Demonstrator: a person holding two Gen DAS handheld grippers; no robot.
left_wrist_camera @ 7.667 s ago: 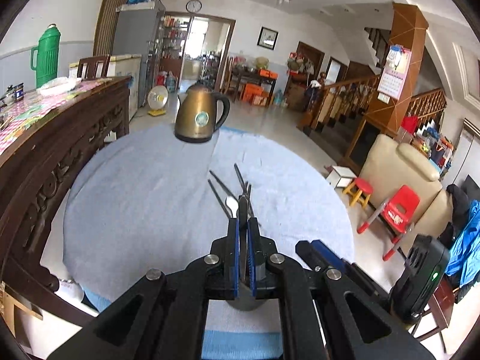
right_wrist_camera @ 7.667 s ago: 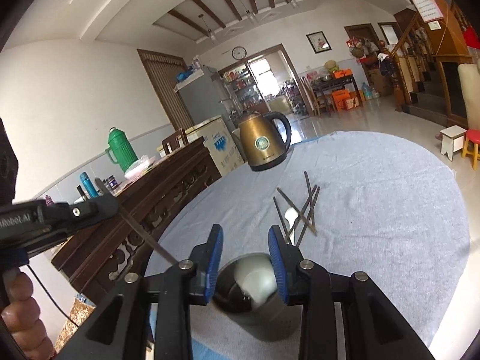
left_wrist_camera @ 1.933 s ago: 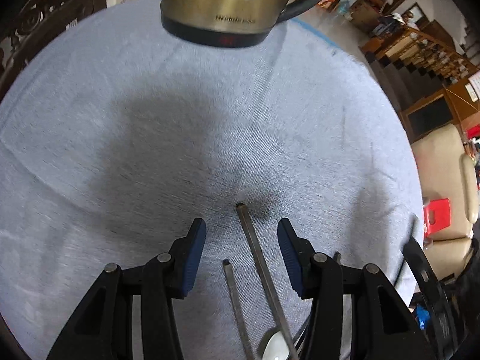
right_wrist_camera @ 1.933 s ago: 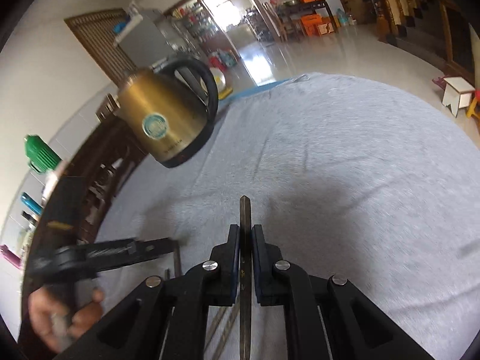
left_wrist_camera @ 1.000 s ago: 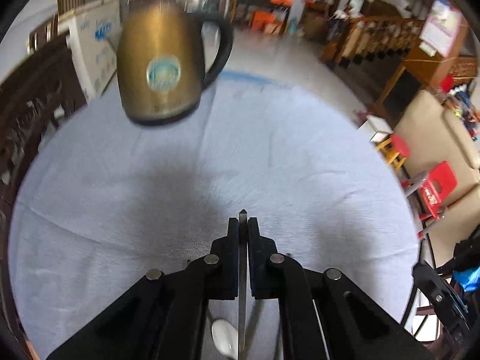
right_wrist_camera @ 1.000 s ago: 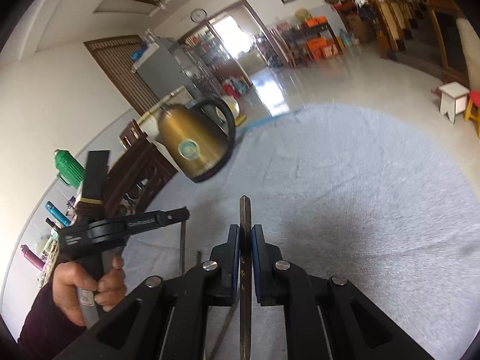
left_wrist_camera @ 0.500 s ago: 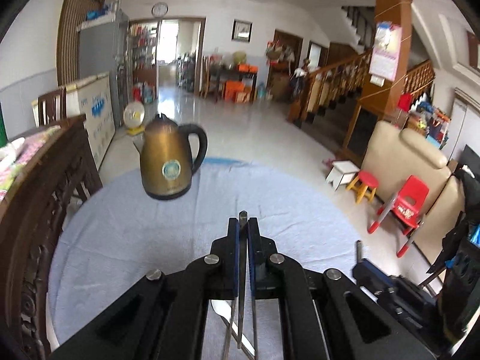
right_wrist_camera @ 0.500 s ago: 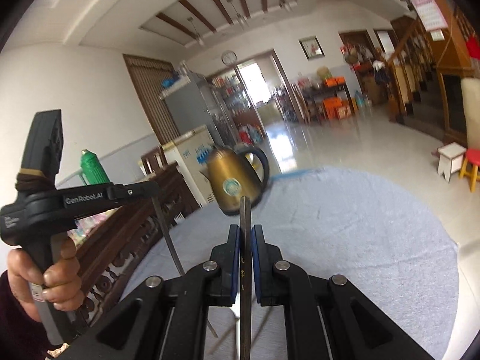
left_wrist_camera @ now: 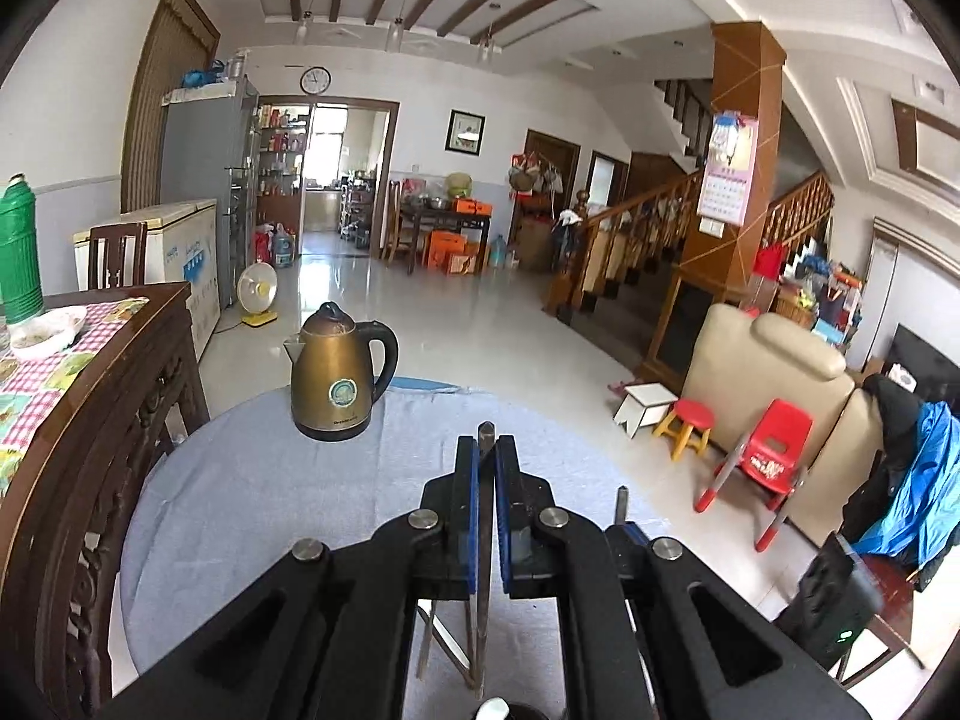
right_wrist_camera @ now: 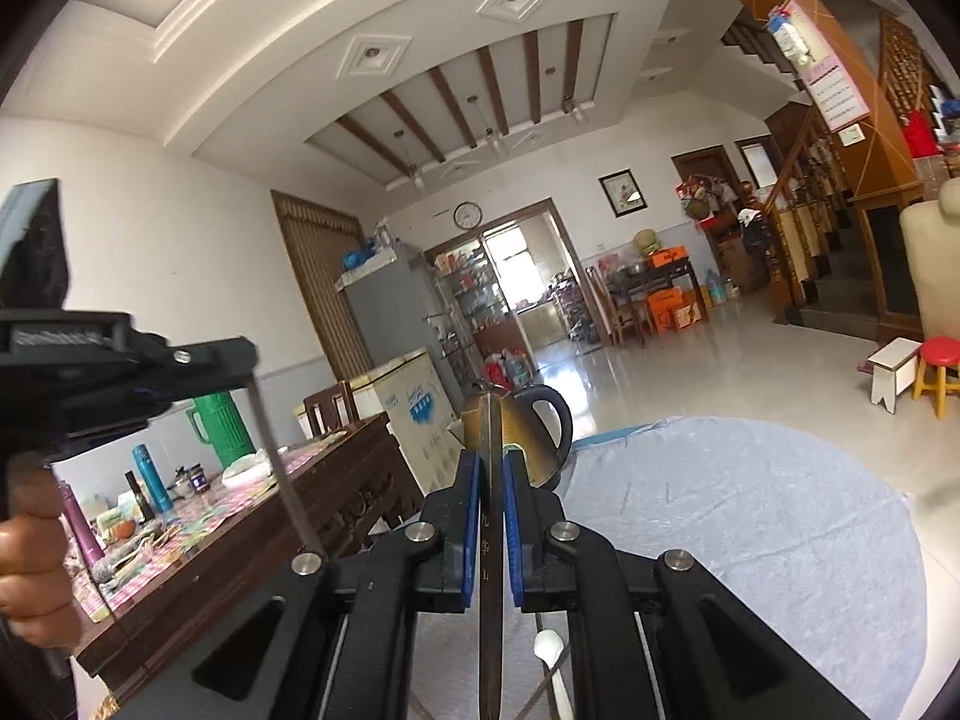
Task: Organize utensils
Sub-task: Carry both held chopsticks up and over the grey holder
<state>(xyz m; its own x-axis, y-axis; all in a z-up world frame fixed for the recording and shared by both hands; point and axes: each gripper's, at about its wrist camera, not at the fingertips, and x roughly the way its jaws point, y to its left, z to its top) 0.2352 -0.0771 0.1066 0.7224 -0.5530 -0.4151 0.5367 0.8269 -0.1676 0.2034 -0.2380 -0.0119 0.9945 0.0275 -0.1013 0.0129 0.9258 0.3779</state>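
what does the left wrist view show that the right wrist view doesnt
Only the left wrist view: the red plastic child's chair and blue jacket. Only the right wrist view: a hand holding the left gripper, whose thin metal chopstick hangs down, and a white spoon. Both: the bronze electric kettle on the grey tablecloth, and the green thermos.

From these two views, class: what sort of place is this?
Most likely a family home's open living and dining hall: a wooden staircase, a cream sofa beside children's red chairs, and a kettle on a cloth-covered round table.
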